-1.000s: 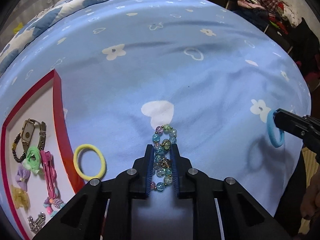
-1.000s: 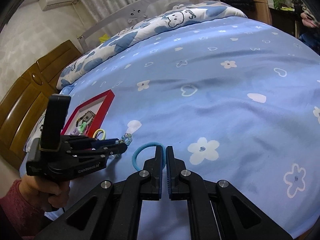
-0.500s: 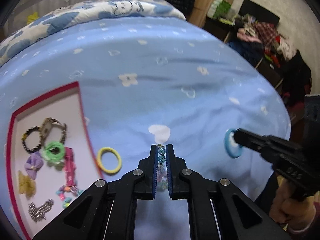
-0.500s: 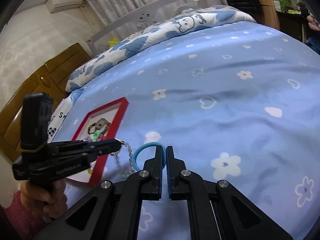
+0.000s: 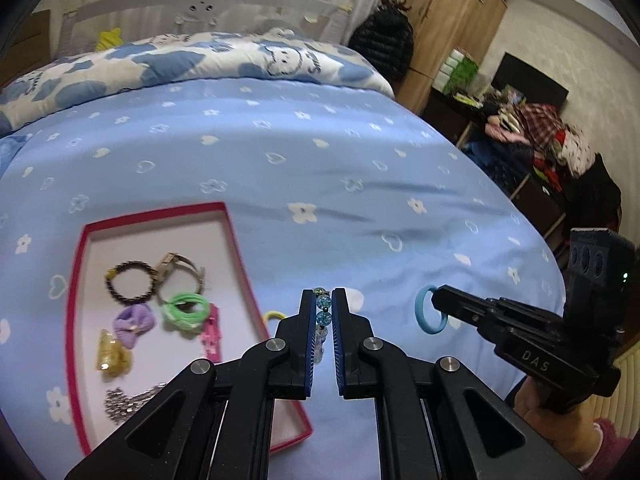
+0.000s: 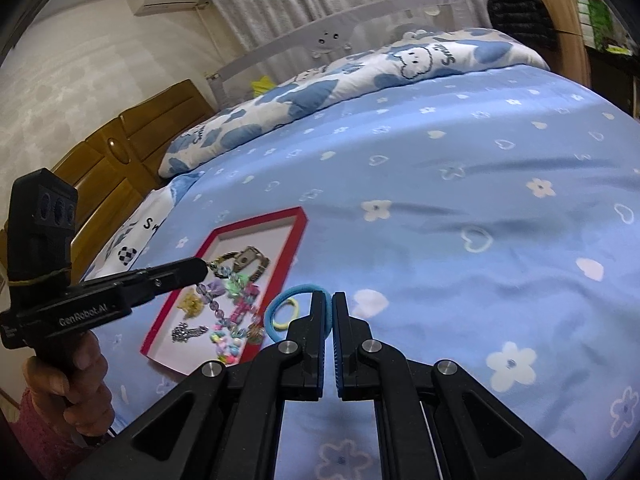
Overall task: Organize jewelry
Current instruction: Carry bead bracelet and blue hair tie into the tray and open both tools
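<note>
My left gripper (image 5: 323, 298) is shut on a blue-green beaded bracelet (image 5: 323, 310), held above the bed; in the right wrist view the bracelet (image 6: 218, 304) hangs from it over the red-rimmed tray (image 6: 298, 236). My right gripper (image 6: 328, 300) is shut on a blue hair tie (image 6: 280, 300), also seen in the left wrist view (image 5: 425, 316). The tray (image 5: 78, 280) holds a dark bead bracelet (image 5: 130, 286), a watch (image 5: 180, 266), green hair ties (image 5: 186, 310), a purple bow (image 5: 134, 324) and a chain (image 5: 128, 400). A yellow hair tie (image 5: 274, 315) lies on the sheet beside the tray.
The blue sheet (image 5: 320, 168) with flowers and hearts covers the bed. A cloud-print quilt (image 5: 180, 60) lies at the back. A wardrobe (image 5: 452, 28) and piled clothes (image 5: 540, 128) stand to the right of the bed. A wooden headboard (image 6: 120, 152) is at the left.
Both grippers have risen above the bed with their items. The left gripper has carried the bracelet left, over the tray. The right gripper still holds the blue hair tie.
</note>
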A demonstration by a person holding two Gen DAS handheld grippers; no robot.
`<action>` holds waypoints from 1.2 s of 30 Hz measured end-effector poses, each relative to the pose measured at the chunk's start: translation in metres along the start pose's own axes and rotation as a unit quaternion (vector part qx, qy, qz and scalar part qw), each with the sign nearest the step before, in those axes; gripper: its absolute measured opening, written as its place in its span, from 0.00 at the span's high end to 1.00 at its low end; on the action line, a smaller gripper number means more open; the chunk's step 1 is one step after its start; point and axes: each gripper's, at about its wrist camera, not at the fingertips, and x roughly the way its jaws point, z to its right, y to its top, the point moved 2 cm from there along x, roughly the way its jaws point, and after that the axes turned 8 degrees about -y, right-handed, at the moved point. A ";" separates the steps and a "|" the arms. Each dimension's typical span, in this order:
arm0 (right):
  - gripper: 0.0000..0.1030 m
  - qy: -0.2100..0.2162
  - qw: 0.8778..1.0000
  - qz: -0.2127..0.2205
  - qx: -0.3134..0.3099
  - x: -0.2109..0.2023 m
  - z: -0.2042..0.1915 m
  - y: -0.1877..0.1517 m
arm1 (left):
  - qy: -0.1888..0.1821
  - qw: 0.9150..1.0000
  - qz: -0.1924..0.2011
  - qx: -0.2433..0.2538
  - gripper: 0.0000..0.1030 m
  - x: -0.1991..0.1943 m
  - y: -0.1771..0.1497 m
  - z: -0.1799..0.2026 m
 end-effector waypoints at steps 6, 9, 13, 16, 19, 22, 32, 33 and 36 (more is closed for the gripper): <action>0.97 0.021 1.000 -0.004 -0.022 0.010 -0.028 0.003 | 0.015 1.000 0.018 -0.018 0.94 -0.032 -0.008 -0.016; 0.97 0.032 0.999 -0.009 -0.032 0.016 -0.042 0.004 | 0.025 0.999 0.022 -0.028 0.94 -0.045 -0.014 -0.024; 0.97 0.046 0.998 -0.016 -0.045 0.024 -0.060 0.002 | 0.035 0.998 0.025 -0.041 0.94 -0.060 -0.022 -0.036; 0.97 0.055 0.997 -0.023 -0.057 0.030 -0.073 -0.001 | 0.041 0.997 0.025 -0.054 0.94 -0.068 -0.028 -0.045; 0.97 0.063 0.995 -0.032 -0.066 0.038 -0.086 -0.005 | 0.045 0.997 0.024 -0.064 0.94 -0.074 -0.031 -0.053; 0.97 0.068 0.994 -0.042 -0.076 0.048 -0.098 -0.010 | 0.050 0.996 0.024 -0.070 0.94 -0.078 -0.033 -0.059; 0.97 0.064 0.988 -0.083 -0.113 0.085 -0.129 -0.030 | 0.059 0.992 0.016 -0.109 0.94 -0.075 -0.047 -0.092; 0.97 0.062 0.988 -0.087 -0.116 0.088 -0.130 -0.032 | 0.061 0.991 0.014 -0.114 0.94 -0.074 -0.049 -0.096; 0.97 0.055 0.987 -0.097 -0.119 0.097 -0.132 -0.036 | 0.067 0.990 0.011 -0.127 0.94 -0.071 -0.054 -0.107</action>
